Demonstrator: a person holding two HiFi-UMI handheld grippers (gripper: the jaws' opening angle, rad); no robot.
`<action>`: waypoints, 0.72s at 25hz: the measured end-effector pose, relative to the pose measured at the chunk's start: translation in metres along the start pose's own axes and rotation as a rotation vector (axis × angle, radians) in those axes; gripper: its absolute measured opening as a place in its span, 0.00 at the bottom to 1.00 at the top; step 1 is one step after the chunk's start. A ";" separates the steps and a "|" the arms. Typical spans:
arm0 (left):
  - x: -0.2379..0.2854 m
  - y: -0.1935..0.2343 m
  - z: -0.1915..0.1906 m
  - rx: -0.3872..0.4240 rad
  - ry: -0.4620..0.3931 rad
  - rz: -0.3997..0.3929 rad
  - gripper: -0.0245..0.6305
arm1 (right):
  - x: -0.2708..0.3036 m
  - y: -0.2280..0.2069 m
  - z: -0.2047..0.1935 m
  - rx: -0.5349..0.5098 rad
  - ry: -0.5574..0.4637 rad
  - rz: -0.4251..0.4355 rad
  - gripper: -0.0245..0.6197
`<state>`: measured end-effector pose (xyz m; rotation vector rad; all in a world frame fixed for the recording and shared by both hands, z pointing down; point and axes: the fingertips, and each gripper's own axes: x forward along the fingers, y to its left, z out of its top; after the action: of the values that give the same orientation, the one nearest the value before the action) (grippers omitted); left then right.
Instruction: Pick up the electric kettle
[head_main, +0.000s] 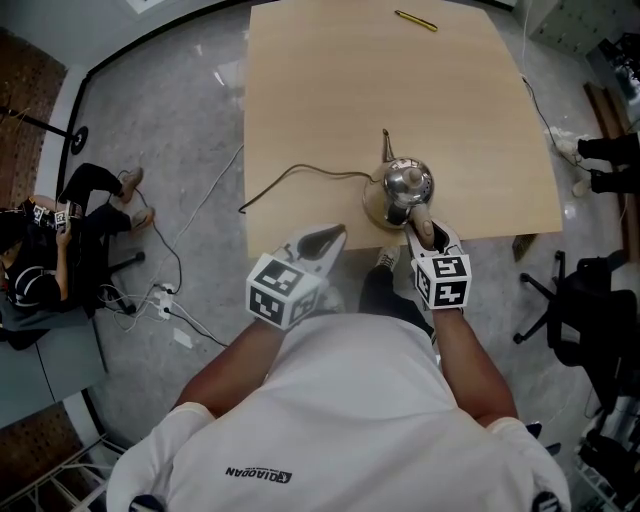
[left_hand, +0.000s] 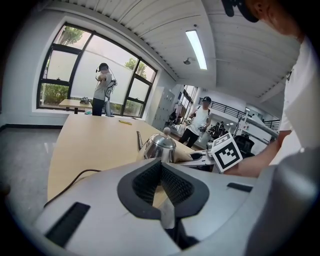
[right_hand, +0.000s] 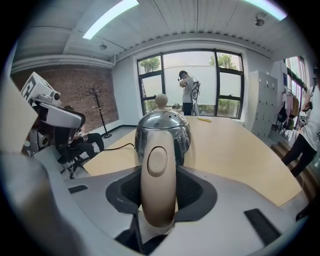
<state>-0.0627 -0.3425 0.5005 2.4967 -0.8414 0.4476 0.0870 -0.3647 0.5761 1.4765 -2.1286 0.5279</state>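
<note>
Currently a pale wooden table (head_main: 380, 90) is taking up the middle of the head view, with grey floor showing around it. A person in dark clothes (head_main: 60, 240) is sitting on the floor well off to the left. Close to the table's near edge, a shiny steel electric kettle (head_main: 408, 185) with a beige handle is sitting upright on a round beige base (head_main: 375, 210), its thin spout pointing away from the wearer.

The right gripper (head_main: 422, 226) is reaching in from the near side and is closing its jaws on the kettle's handle. In the right gripper view, the handle (right_hand: 157, 185) is standing upright between the dark pads, which are pressing against both of its sides.

The left gripper (head_main: 335, 236) is hanging at the near table edge, left of the kettle and apart from it. Its fingertips are meeting and nothing is sitting between them; its own view is looking past them at the kettle (left_hand: 160, 147).

A thin black cord (head_main: 300, 175) is trailing from the base leftward across the tabletop and over the edge. A yellow pen (head_main: 415, 20) is lying near the far edge.
</note>
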 end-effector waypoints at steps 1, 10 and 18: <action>0.001 0.000 0.001 0.000 -0.002 0.002 0.03 | -0.001 -0.003 0.001 0.000 -0.002 -0.004 0.26; 0.004 0.011 0.017 0.012 -0.052 0.037 0.03 | 0.000 -0.008 0.067 -0.060 -0.159 0.020 0.22; -0.011 0.024 0.033 0.004 -0.096 0.092 0.03 | 0.017 -0.007 0.104 -0.061 -0.197 0.057 0.17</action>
<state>-0.0812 -0.3712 0.4760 2.5072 -0.9962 0.3627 0.0703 -0.4390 0.5023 1.4918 -2.3217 0.3461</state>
